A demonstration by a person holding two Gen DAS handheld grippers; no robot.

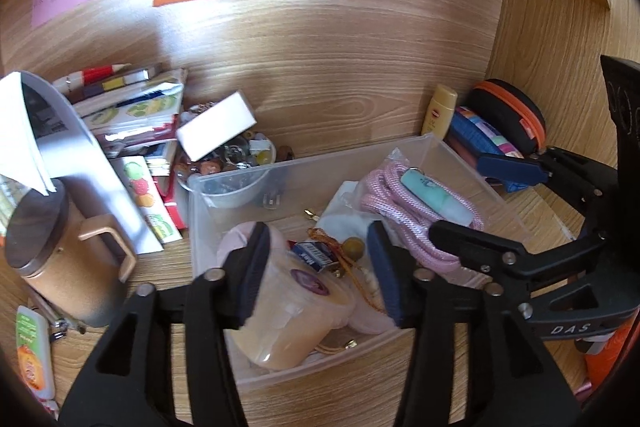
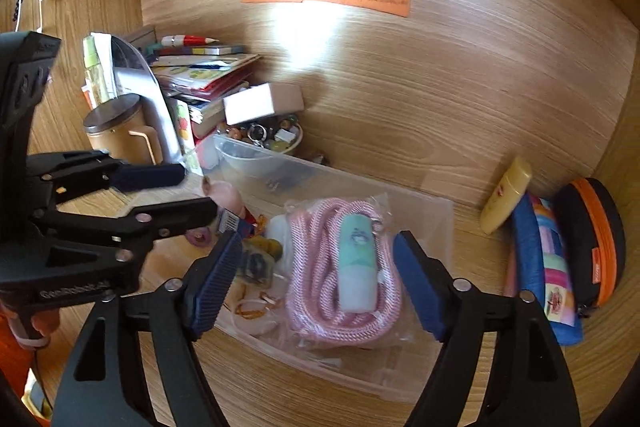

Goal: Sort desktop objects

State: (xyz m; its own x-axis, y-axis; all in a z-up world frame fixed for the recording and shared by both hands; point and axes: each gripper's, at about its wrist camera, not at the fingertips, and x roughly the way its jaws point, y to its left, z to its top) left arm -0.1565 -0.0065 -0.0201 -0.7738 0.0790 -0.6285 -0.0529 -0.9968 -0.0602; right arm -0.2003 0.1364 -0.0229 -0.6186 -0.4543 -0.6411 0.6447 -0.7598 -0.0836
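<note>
Both grippers hover over the clear bin (image 1: 460, 155), jaws apart, gripping nothing. Left gripper (image 1: 316, 267) straddles the peach jar (image 1: 288, 323); right gripper (image 2: 316, 283) frames the pink cord bag (image 2: 340, 267), its mint tube running lengthwise.

- A clear bin (image 1: 436, 151) sits on the bench (image 1: 360, 403), holding a coiled rope (image 2: 320, 267) and a jar (image 1: 288, 311).
- A mug (image 1: 68, 259) stands left of the bin.
- A bowl (image 1: 232, 183) sits behind it.
- Pouches (image 2: 560, 259) lie to its right.
</note>
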